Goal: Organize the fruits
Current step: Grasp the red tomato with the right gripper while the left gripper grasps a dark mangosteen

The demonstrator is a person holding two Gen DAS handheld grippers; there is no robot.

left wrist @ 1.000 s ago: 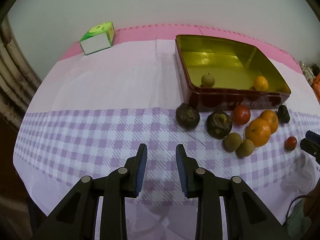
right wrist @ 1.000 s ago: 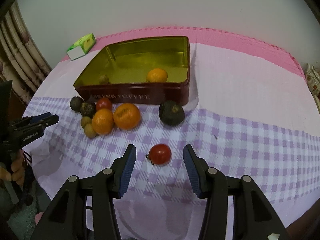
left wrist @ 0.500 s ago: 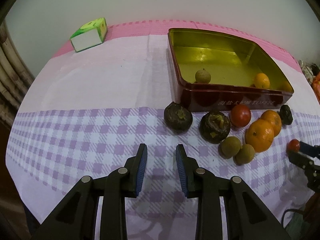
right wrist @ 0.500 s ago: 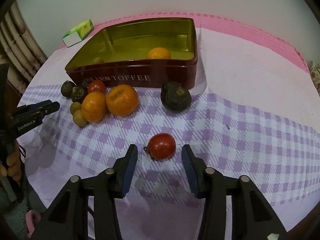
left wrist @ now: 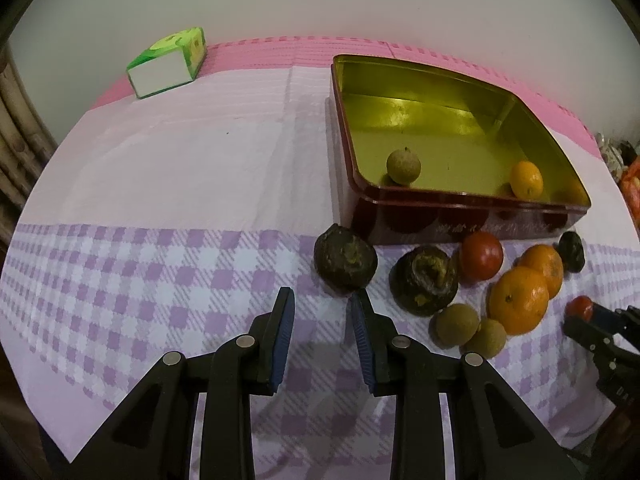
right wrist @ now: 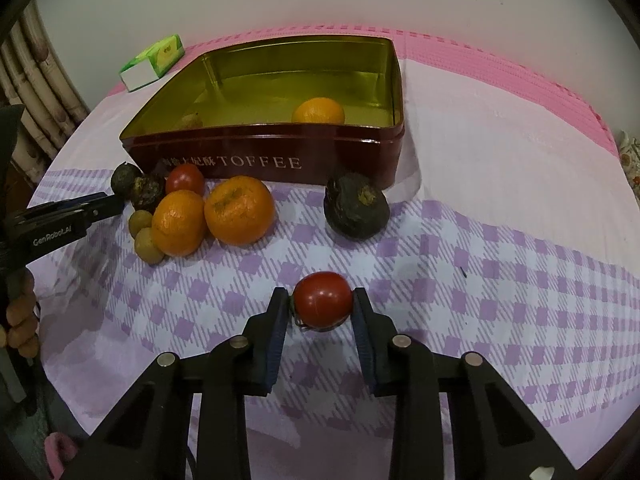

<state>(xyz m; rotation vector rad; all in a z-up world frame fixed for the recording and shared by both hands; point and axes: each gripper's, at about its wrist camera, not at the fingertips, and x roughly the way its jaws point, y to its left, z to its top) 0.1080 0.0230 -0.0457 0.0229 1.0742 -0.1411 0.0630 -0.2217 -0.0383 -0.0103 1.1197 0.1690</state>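
1. The small red tomato (right wrist: 323, 299) is pinched between the pads of the right gripper (right wrist: 321, 304). It sits on the purple-check tablecloth (right wrist: 500, 280), well in front of the toffee tin (right wrist: 264, 152).
2. Right jaws are closed on the tomato, both pads on its sides. Whether it is already clear of the cloth cannot be told from this angle.
3. Squeeze is best kept as is: the skin looks soft, and more pressure is likely to split it.
4. A straight lift is advised before any travel, so the stem is not dragged on the cloth.
5. The path to the tin should be kept above its front wall. The dark fruit (right wrist: 356, 210) lies just before the tin's right corner and is to be passed over, not brushed.
6. Release is best done low inside the tin, beside the orange (right wrist: 319, 111) already there.
7. The left gripper (left wrist: 322, 326) is nearly shut and empty, beside another dark fruit (left wrist: 345, 258).
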